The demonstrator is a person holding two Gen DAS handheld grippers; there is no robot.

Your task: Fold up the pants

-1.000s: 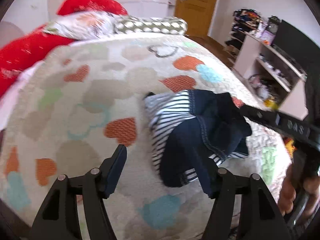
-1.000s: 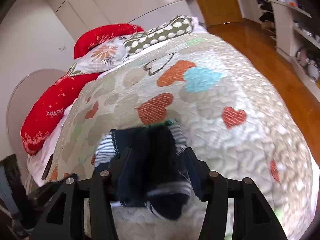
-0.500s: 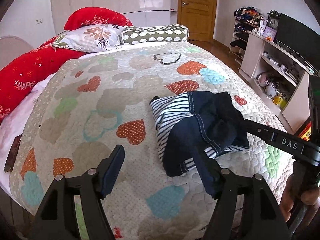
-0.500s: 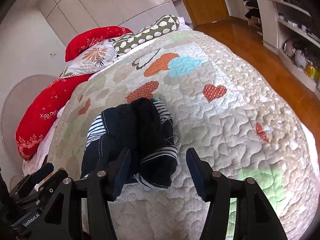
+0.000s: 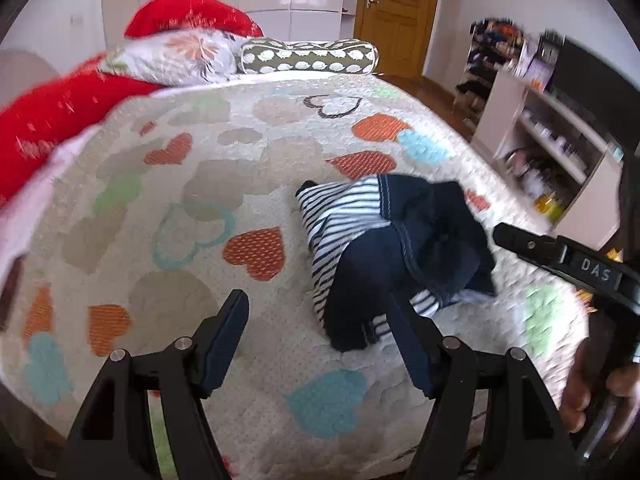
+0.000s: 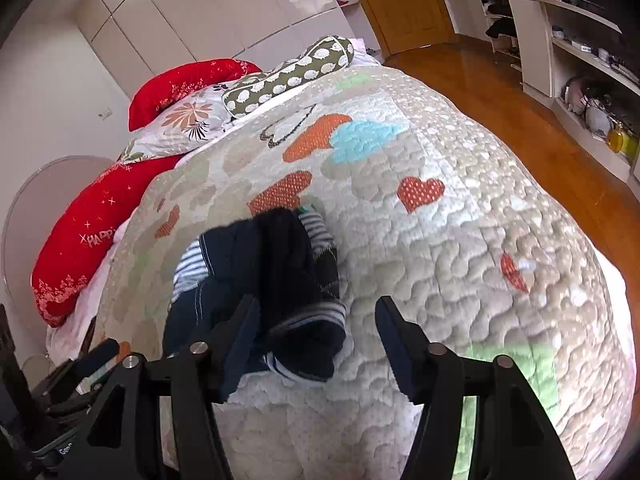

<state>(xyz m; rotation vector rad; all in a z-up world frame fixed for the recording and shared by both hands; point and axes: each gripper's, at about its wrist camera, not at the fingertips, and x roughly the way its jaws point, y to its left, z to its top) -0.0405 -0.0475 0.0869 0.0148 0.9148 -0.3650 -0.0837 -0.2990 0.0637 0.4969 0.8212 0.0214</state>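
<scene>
The pants [image 5: 384,248] are navy with white-striped parts and lie in a crumpled heap on the heart-print quilt [image 5: 192,184]. They also show in the right wrist view [image 6: 260,280]. My left gripper [image 5: 320,312] is open and empty, just in front of the heap's near left edge. My right gripper [image 6: 316,324] is open and empty, with the heap's near end between its fingers. The right gripper's tip also shows in the left wrist view [image 5: 560,252], at the right of the heap.
Red, floral and spotted pillows [image 5: 192,52] lie at the head of the bed. White shelves with small items [image 5: 560,148] stand to the right across a wooden floor [image 6: 520,92]. A wooden door [image 5: 396,16] is at the back.
My right gripper let go of the pants and drew back; the heap now lies on the quilt. My left gripper stayed open and moved slightly.
</scene>
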